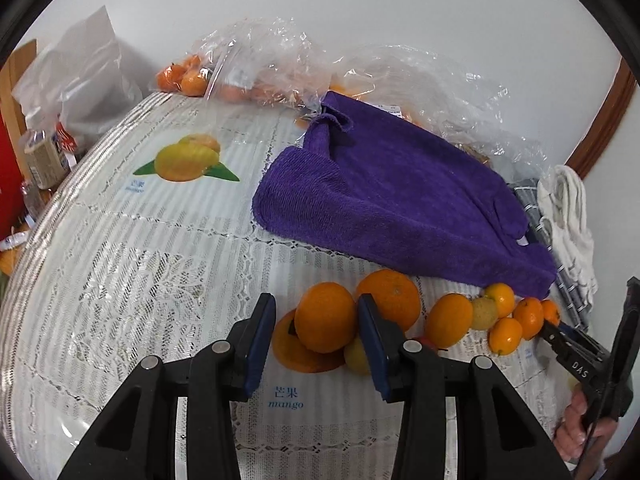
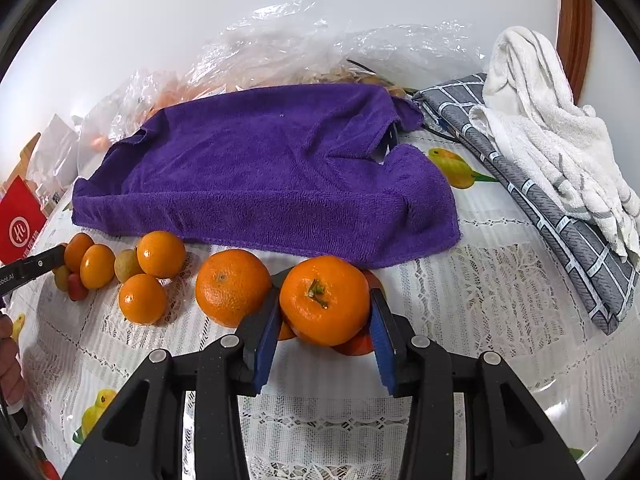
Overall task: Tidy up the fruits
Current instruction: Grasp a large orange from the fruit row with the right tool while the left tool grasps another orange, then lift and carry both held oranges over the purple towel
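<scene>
One view only: red box (image 2: 22, 224)

We see a purple towel (image 2: 264, 168), orange mandarins (image 2: 324, 300), a white lace-patterned cloth printed with yellow mangoes on the desk (image 1: 132, 240), a grey grid-patterned cloth (image 2: 560, 220), and blue pads (image 2: 266, 340) on our black claws.

Both views look steeply down along gripper fingers, close over the lace tablecloth (image 1: 120, 280). The left wrist camera faces the purple towel (image 1: 400, 200) at one o'clock, with the right gripper (image 1: 560, 332) at four o'clock. The right wrist camera sees that towel (image 2: 260, 168) at twelve o'clock. Both views share the towel and a row of oranges (image 2: 144, 256).
</scene>
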Action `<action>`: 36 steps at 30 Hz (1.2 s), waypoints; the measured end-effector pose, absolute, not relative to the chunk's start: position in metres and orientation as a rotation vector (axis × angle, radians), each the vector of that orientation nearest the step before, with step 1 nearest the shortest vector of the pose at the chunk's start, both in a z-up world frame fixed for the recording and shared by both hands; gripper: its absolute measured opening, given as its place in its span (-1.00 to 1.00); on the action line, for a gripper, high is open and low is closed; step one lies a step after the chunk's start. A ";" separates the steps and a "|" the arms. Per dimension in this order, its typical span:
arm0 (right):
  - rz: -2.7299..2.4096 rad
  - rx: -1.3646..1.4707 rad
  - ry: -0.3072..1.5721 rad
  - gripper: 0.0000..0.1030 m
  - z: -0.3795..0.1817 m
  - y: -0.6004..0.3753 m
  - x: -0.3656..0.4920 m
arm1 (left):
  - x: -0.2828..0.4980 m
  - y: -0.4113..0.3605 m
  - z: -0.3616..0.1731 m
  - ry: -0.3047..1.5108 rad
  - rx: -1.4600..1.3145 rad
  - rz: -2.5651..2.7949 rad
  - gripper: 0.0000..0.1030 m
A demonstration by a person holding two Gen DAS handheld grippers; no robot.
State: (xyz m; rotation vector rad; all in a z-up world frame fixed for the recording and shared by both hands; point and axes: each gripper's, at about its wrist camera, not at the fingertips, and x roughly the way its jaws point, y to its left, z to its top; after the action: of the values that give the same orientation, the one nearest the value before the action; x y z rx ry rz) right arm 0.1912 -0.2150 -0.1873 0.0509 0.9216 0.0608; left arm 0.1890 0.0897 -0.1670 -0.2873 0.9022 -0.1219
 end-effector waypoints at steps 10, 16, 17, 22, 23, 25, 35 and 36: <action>0.040 0.086 0.909 -0.19 -0.185 -0.221 0.189 | 0.188 0.095 -0.165 0.890 -0.275 -0.068 -0.42; 0.033 0.066 0.919 -0.18 -0.186 -0.219 0.190 | 0.190 0.088 -0.167 0.908 -0.222 -0.073 -0.38; 0.033 0.064 0.919 -0.18 -0.186 -0.219 0.190 | 0.191 0.088 -0.169 0.920 -0.229 -0.080 -0.38; 0.035 0.065 0.918 -0.18 -0.186 -0.219 0.190 | 0.189 0.086 -0.169 0.903 -0.223 -0.076 -0.42; 0.036 0.068 0.916 -0.19 -0.186 -0.220 0.190 | 0.189 0.087 -0.168 0.899 -0.230 -0.075 -0.42; 0.049 0.084 0.908 -0.19 -0.185 -0.221 0.190 | 0.188 0.090 -0.167 0.892 -0.241 -0.070 -0.42; 0.136 0.070 0.789 -0.19 -0.159 -0.206 0.178 | 0.181 0.095 -0.144 0.805 -0.232 -0.043 -0.42; 0.146 0.066 0.791 -0.19 -0.158 -0.202 0.178 | 0.180 0.095 -0.139 0.797 -0.228 -0.043 -0.42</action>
State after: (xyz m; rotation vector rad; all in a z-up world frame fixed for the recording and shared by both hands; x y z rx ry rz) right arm 0.1778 -0.2021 -0.1575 0.0660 0.7909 0.1457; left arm 0.1801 0.0945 -0.1388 -0.2277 0.7966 -0.0432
